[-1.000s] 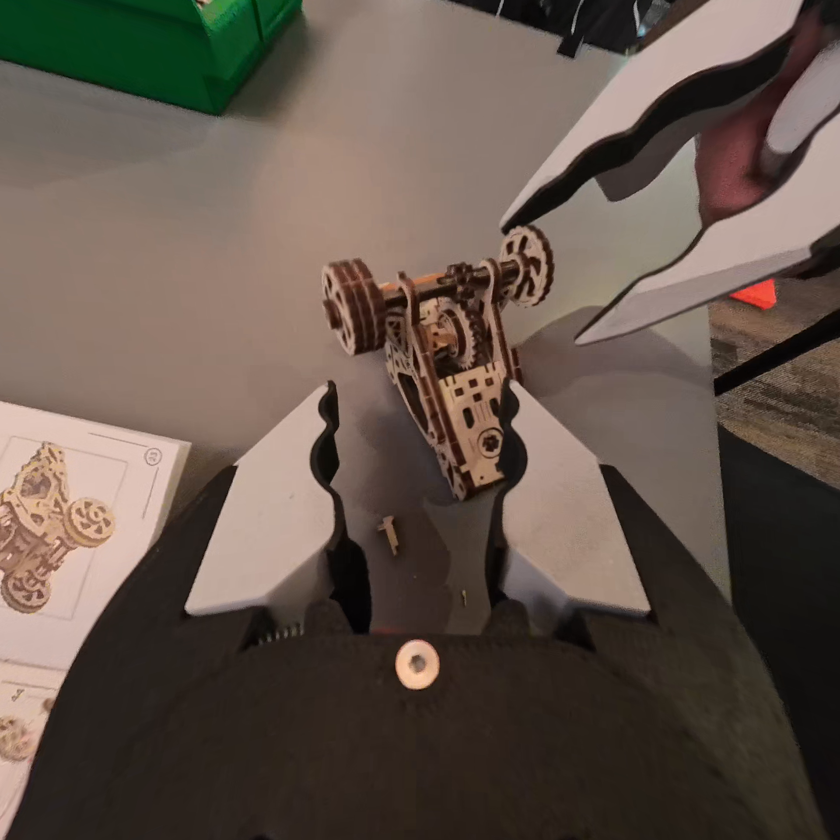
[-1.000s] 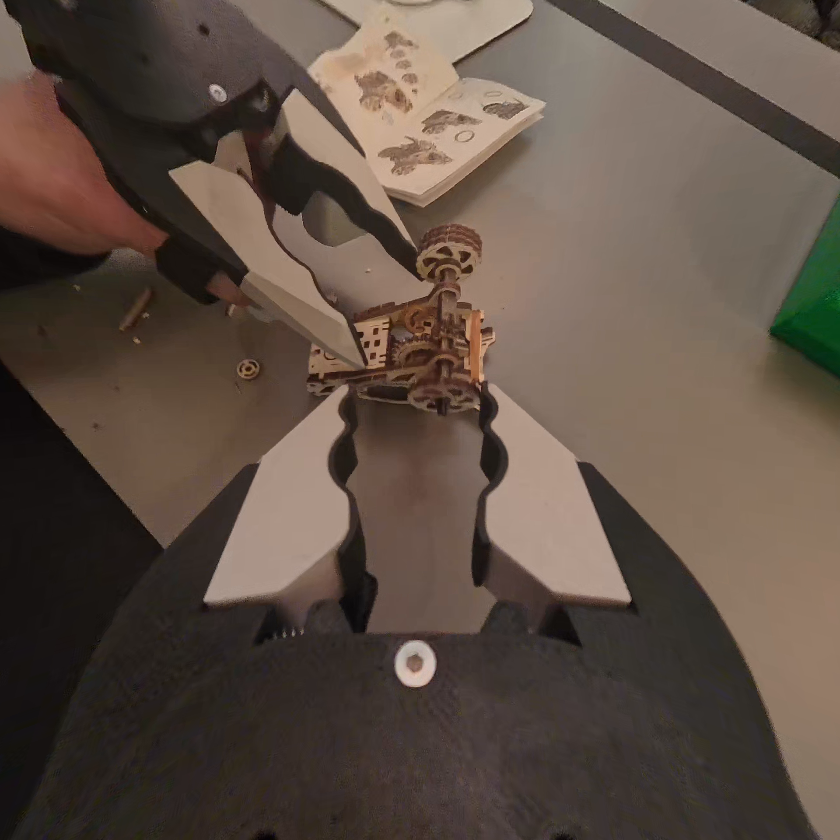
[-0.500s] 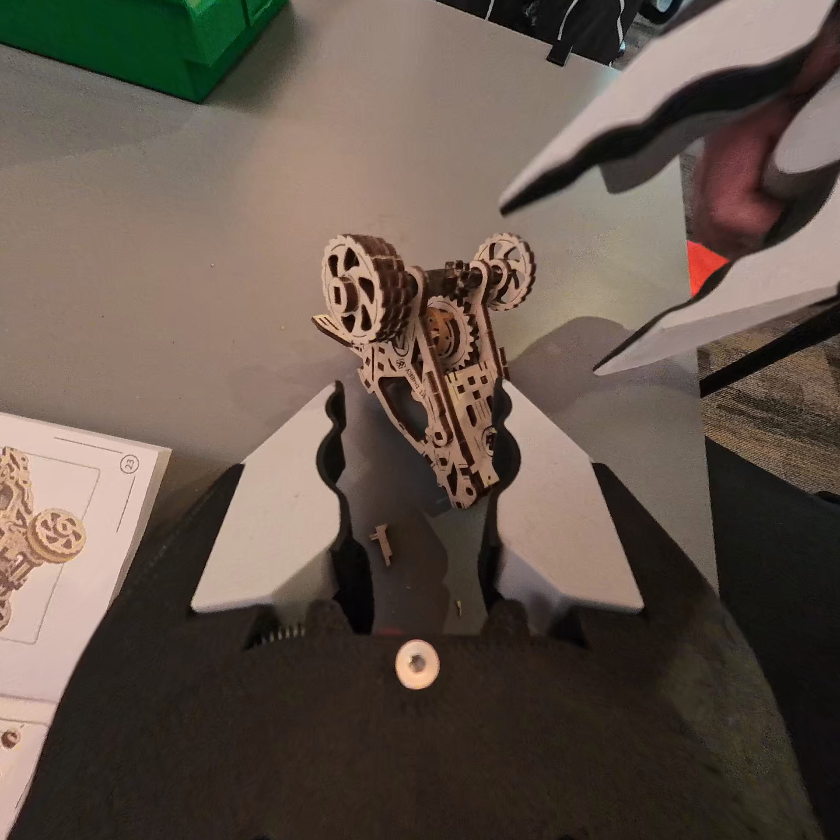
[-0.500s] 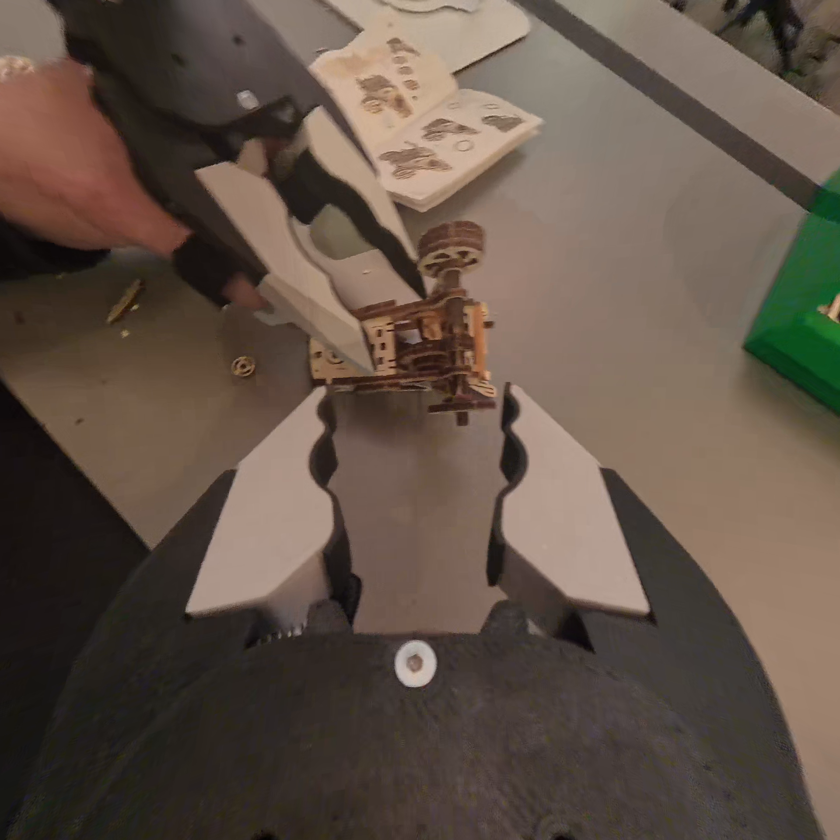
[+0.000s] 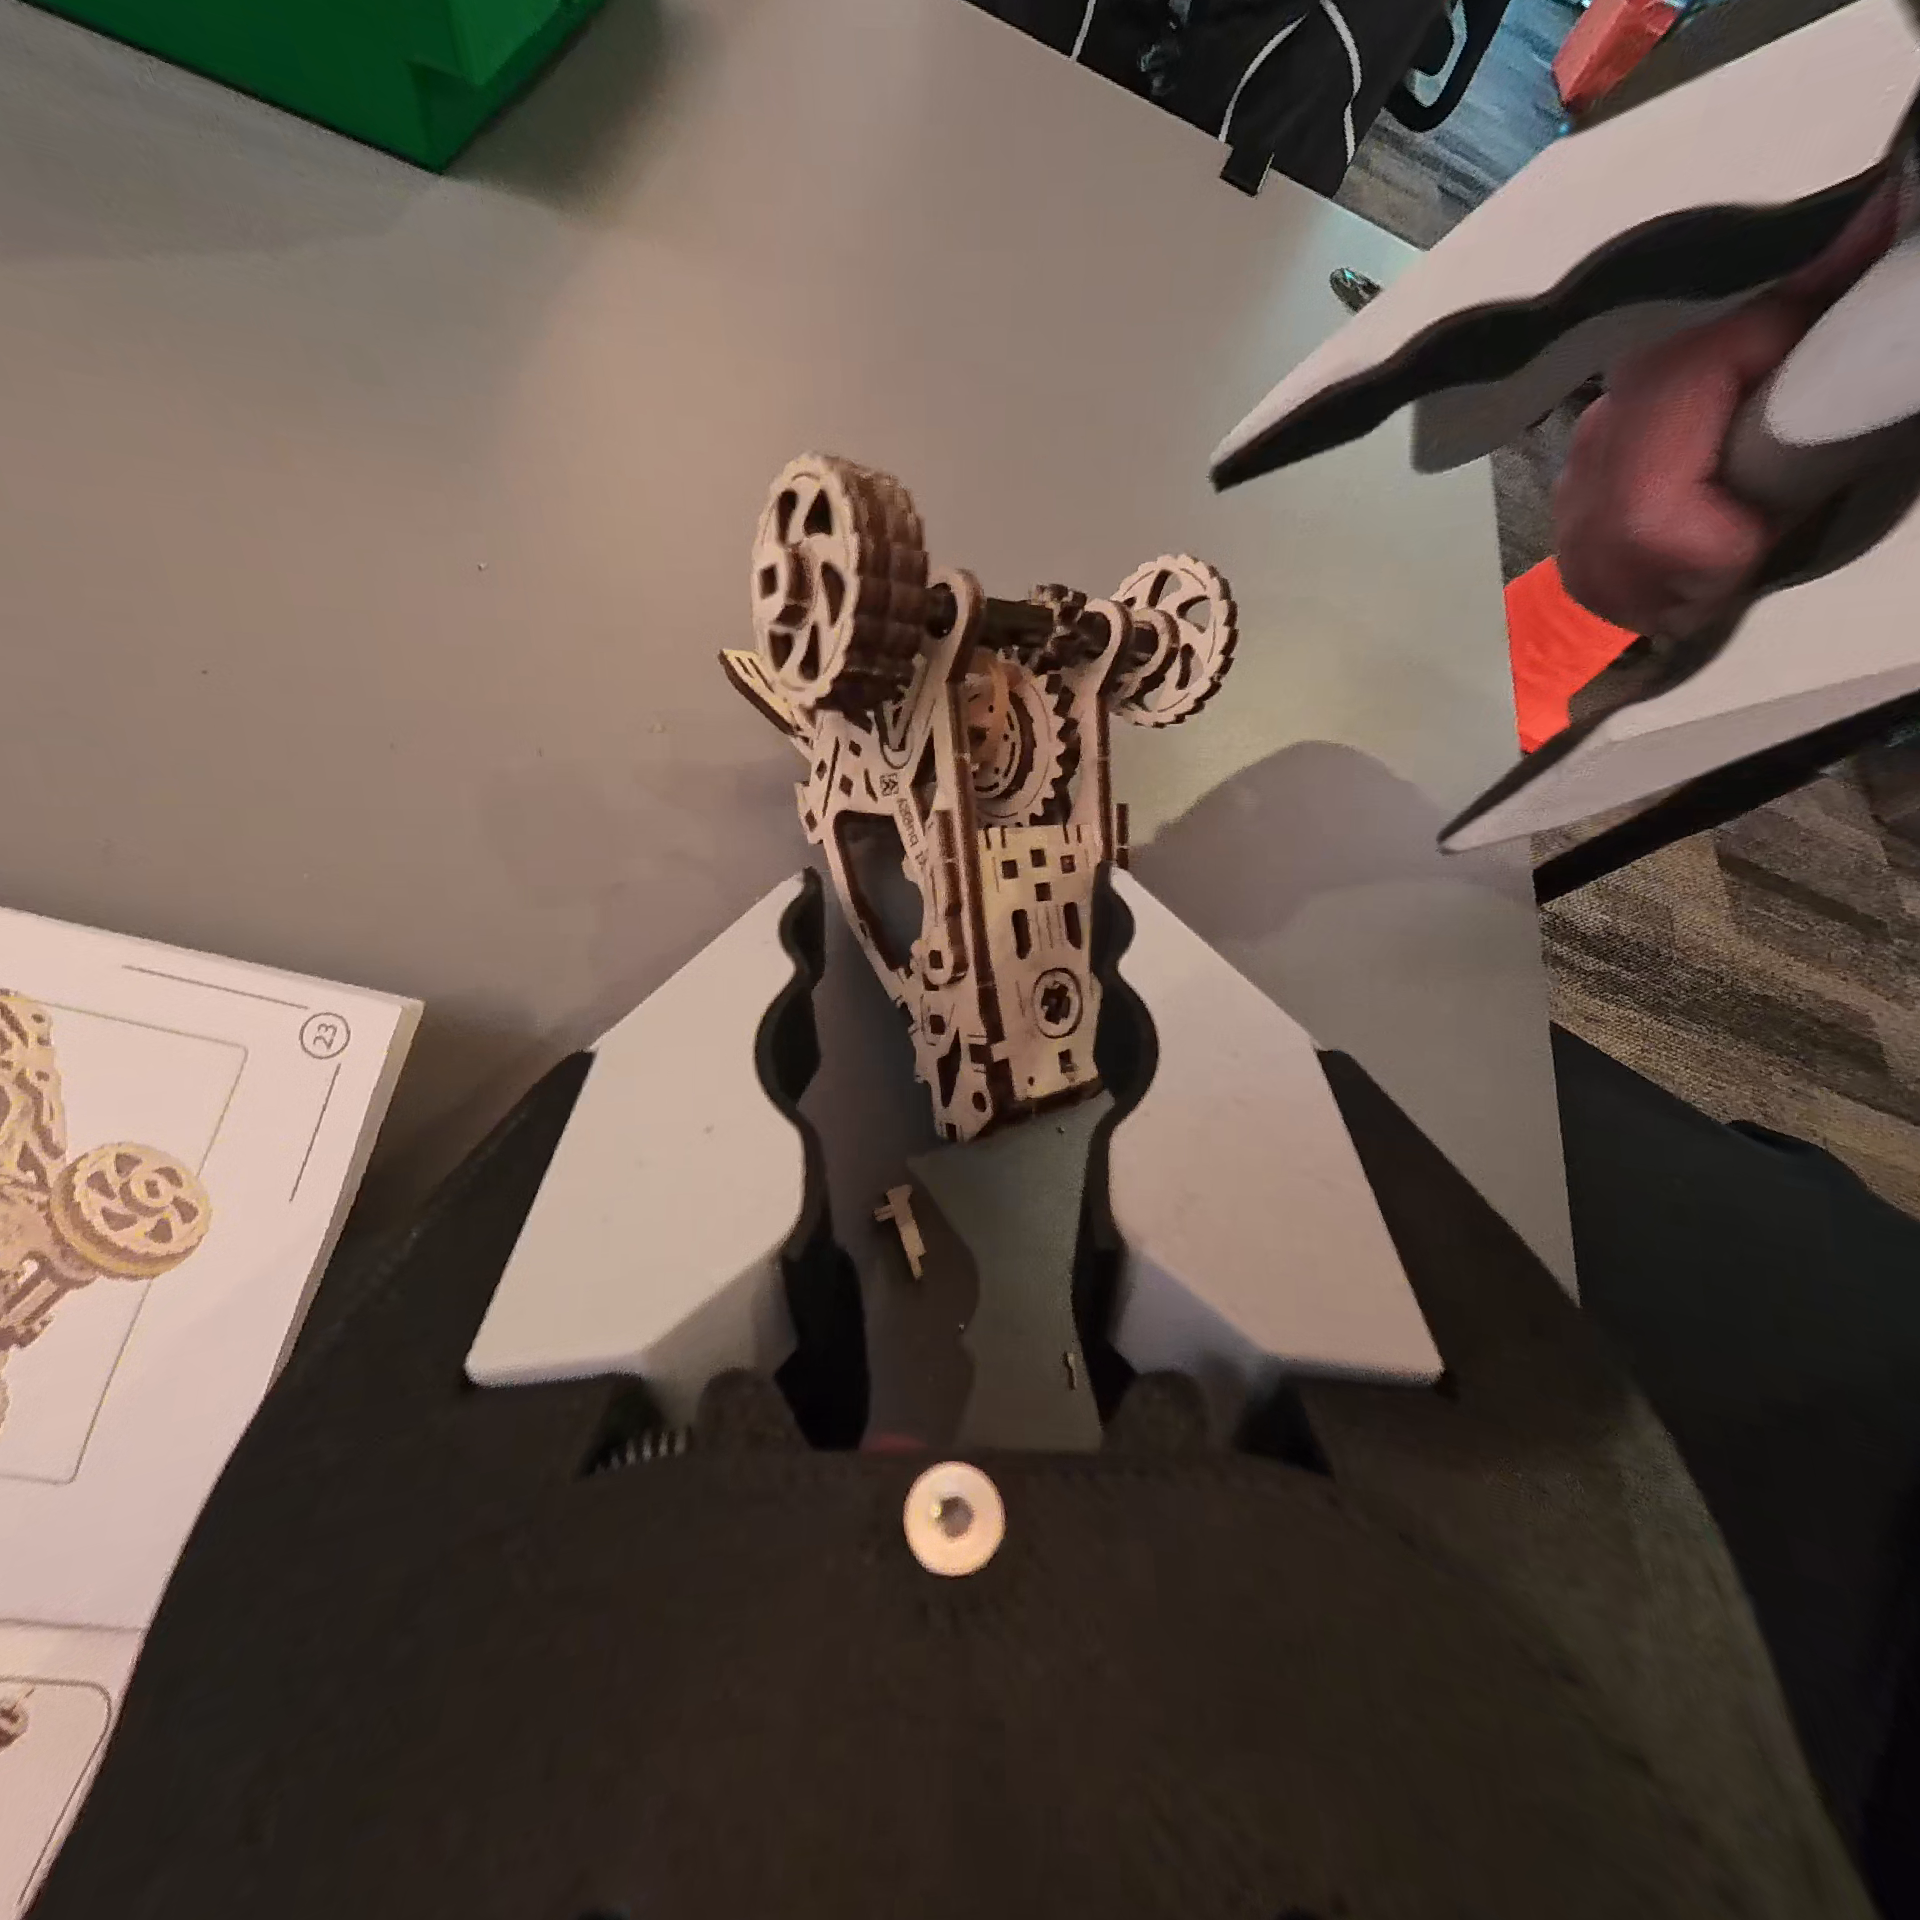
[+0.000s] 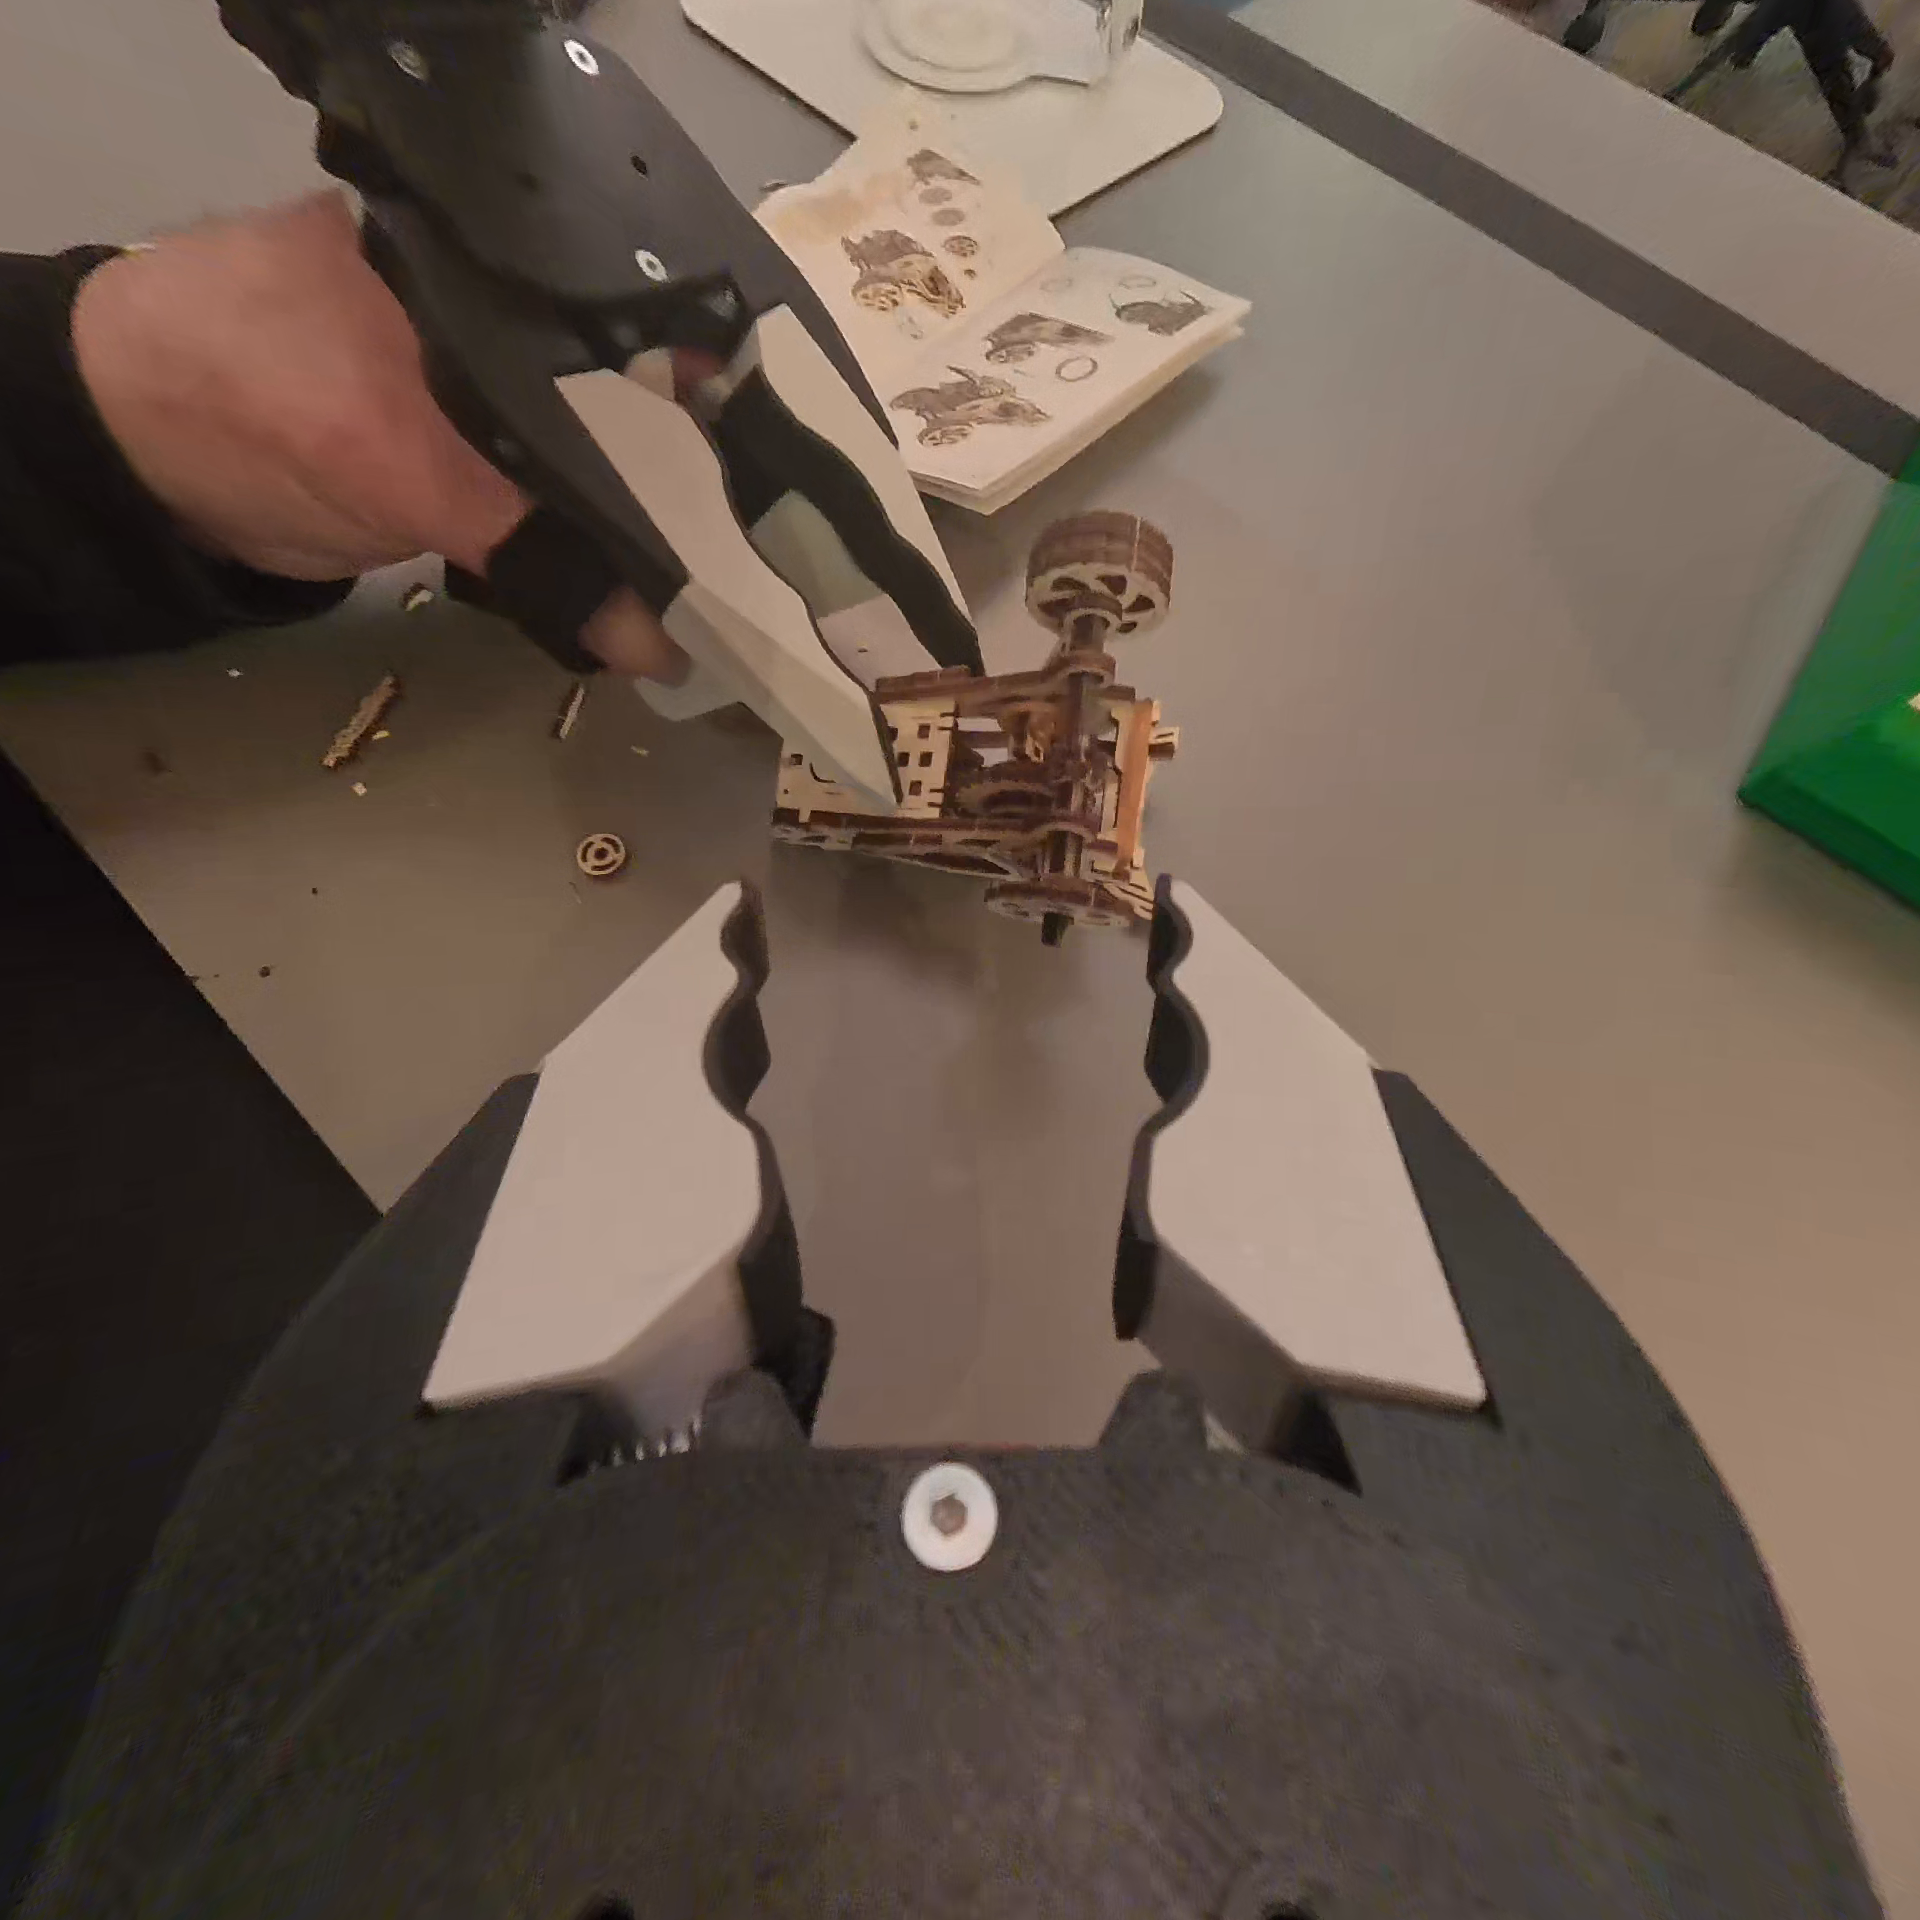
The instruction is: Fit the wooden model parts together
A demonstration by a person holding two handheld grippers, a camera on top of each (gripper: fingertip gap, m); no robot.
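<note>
The wooden model [image 5: 997, 831], a laser-cut gear frame with a wide wheel and a thin wheel on one axle, sits by its narrow end between the fingers of my left gripper [image 5: 961, 894]. The left gripper is shut on it and holds it tilted, wheels up. In the right wrist view the model [image 6: 1039, 769] lies on its side with the wide wheel on top, and the left gripper [image 6: 925, 727] straddles its body. My right gripper [image 6: 951, 894] is open and empty, just short of the thin wheel. It also shows at the upper right of the left wrist view [image 5: 1335, 660].
An open instruction booklet [image 6: 1039, 343] lies behind the model, also at the left [image 5: 156, 1195]. A green box [image 6: 1849, 748] stands at the right. A white tray [image 6: 1039, 125] is at the back. A small ring [image 6: 603, 857], wooden offcuts [image 6: 358, 722] and a tiny piece [image 5: 902, 1231] lie on the grey table near its edge.
My left gripper has closed on the model's narrow end and tipped it up, so the wide wheel rose. My right gripper drew back a little from the thin wheel.
</note>
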